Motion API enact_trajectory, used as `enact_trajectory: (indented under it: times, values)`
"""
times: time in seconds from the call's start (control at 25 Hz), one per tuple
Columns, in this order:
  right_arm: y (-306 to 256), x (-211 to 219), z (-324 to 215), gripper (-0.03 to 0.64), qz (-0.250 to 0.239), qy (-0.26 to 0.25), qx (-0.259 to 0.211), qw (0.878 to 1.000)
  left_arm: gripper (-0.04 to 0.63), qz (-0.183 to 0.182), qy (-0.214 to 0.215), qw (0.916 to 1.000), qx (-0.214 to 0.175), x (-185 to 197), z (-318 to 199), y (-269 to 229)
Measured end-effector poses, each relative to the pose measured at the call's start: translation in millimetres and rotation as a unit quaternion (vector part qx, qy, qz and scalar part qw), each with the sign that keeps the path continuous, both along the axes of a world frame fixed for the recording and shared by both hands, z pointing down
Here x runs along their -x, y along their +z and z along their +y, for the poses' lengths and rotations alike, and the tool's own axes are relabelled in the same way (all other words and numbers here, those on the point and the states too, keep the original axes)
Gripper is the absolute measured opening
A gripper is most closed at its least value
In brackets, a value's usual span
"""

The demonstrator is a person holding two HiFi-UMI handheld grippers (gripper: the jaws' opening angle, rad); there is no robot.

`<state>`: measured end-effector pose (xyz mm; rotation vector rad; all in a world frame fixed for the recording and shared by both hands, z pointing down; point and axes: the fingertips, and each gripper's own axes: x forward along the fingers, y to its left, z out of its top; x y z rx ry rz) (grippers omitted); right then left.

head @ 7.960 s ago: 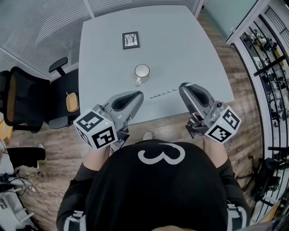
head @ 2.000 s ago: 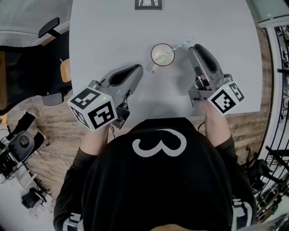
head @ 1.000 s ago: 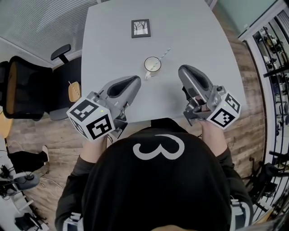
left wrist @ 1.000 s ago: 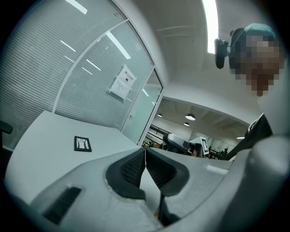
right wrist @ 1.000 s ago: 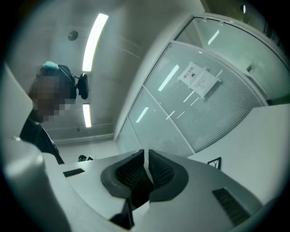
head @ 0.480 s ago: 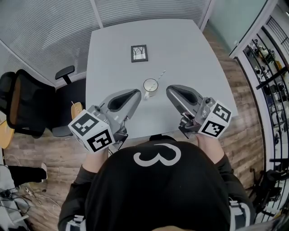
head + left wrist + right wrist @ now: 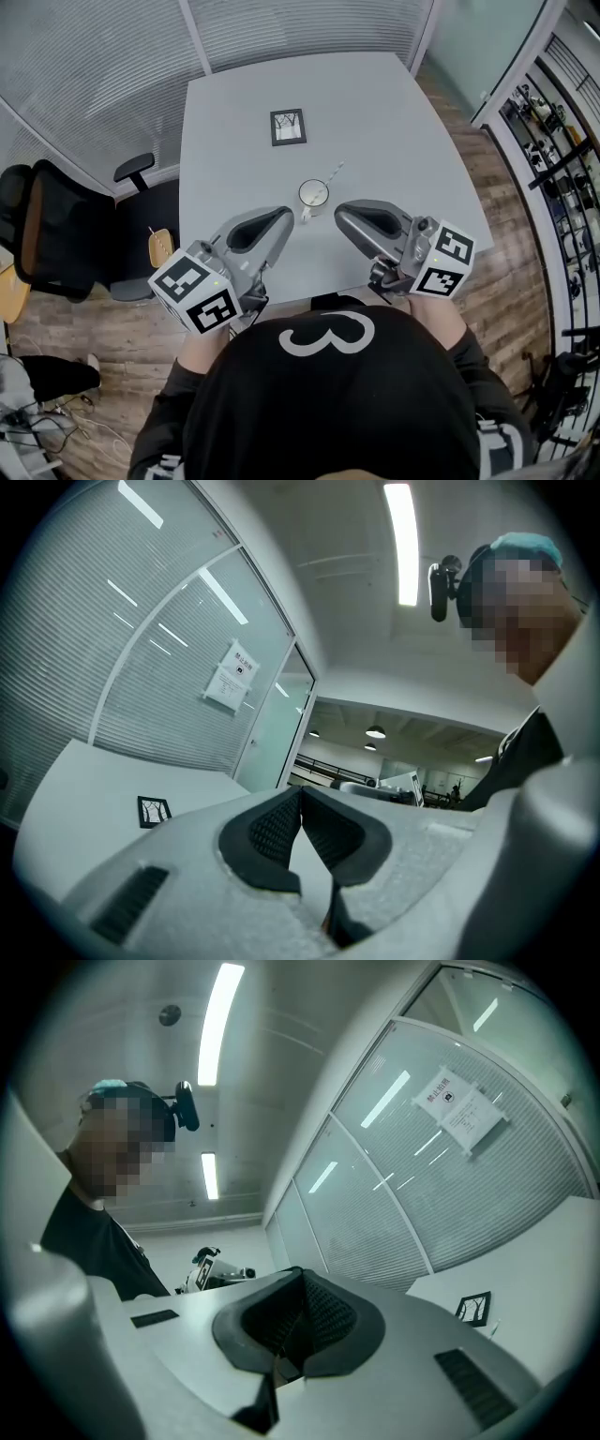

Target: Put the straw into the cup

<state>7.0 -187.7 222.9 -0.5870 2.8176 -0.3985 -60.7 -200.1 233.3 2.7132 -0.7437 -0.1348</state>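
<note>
Standing in the cup (image 7: 312, 194) on the table (image 7: 394, 122), the straw (image 7: 332, 174) leans toward 1 o'clock; left gripper (image 7: 285, 218) at the cup's 7 o'clock, right gripper (image 7: 340, 212) at 4 o'clock (both empty), jaws pressed together.

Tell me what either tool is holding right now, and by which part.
Nothing. The left tool and the right tool both have their jaws shut with nothing between them. The straw stands in the cup, apart from both.
</note>
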Motion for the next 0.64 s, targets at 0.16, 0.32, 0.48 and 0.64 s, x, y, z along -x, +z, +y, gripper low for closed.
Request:
enact_trajectory:
  times: [0.16,0.32,0.48,0.64]
  values:
    - [9,1,-9,0.014,0.021,0.009,0.005,1.000,0.017,0.006,-0.002,0.9999,0.009,2,-7,5]
    - [17,-1,-14,0.014,0.019,0.014,0.025,0.999,0.017,0.011,-0.014,0.9996,0.024,10,-6,15]
    - [20,1,-14,0.014,0.026,0.012,0.028,0.999,0.017,0.018,-0.022,0.9990,0.033,14,-6,20]
    - [23,9,-18,0.014,0.035,0.009,0.027,0.999,0.017,0.025,-0.023,0.9986,0.040,18,-11,24]
